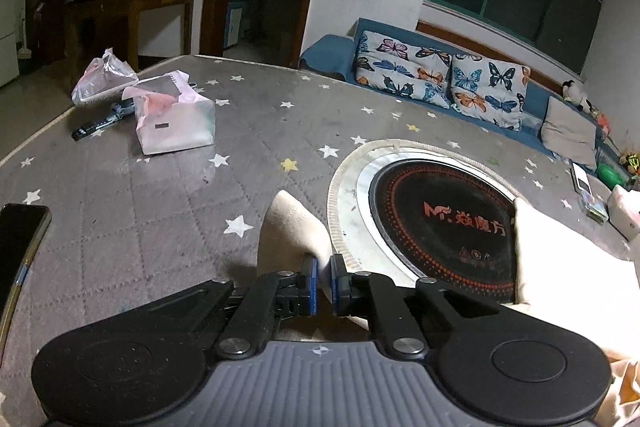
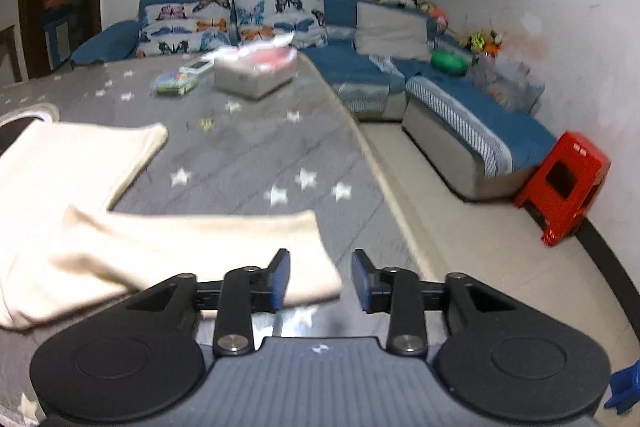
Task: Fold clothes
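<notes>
A cream garment (image 2: 120, 251) lies on the grey star-patterned table cover (image 2: 248, 155), with two leg-like parts stretching to the right. In the left wrist view my left gripper (image 1: 325, 281) is shut on a raised fold of the cream garment (image 1: 294, 227); another part of it lies at the right (image 1: 568, 259). In the right wrist view my right gripper (image 2: 320, 277) stands open just above the end of the nearer cream part, whose edge lies between the blue pads without being pressed.
A round black induction hob (image 1: 436, 223) is set into the table. A phone (image 1: 20, 247) lies at the left edge; pink bags (image 1: 172, 115) sit farther back. A tissue box (image 2: 256, 71) stands near the table's far side. A blue sofa (image 2: 360, 67) and red stool (image 2: 560, 183) stand beyond.
</notes>
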Motion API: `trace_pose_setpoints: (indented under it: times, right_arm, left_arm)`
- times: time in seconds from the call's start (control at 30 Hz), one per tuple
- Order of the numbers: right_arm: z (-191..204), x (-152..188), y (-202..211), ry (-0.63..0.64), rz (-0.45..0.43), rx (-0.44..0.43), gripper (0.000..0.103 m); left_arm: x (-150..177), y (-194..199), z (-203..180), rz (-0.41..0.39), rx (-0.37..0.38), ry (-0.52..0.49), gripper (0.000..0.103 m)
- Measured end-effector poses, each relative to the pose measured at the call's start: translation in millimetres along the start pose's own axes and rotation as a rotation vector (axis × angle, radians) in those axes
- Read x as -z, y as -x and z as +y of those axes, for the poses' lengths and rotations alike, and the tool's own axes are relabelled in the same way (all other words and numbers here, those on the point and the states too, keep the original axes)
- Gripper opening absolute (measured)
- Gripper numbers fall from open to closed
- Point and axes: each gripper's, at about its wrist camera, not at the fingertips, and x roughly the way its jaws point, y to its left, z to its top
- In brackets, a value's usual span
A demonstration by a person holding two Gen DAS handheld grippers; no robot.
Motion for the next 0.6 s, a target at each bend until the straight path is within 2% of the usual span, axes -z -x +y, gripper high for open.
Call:
trace_pose_setpoints:
  times: [0.2,0.27,0.37,0.43,0.5,0.6]
  right_arm:
    - [-8,12,-32,-0.082,0.046,-0.011,0.034]
    - [-7,13,-34,-0.088,0.029,-0.021,0.022]
    - [-1,13,-34,-0.037,0.023,0.026,0.015]
    - [0,12,-34,-0.021,0.025,0.078,0.014]
    - [-1,12,-32,-0.017,0.027,0.093,0.015]
    - [-3,12,-25,-0.011,0.020,0.083,0.016]
  left_arm:
    - [2,-2,2,-0.006,-0.017,-0.001,0.006]
    - [3,-4,6,0.001,-0.036,0.014,0.005]
    - [7,-7,12,0.010,-0.074,0.031,0.005]
    - [8,-8,17,0.028,-0.089,0.045,0.006]
    - [8,-8,22,0.055,-0.082,0.053,0.010]
    - [9,5,17,0.037,-0.037,-0.023,0.013]
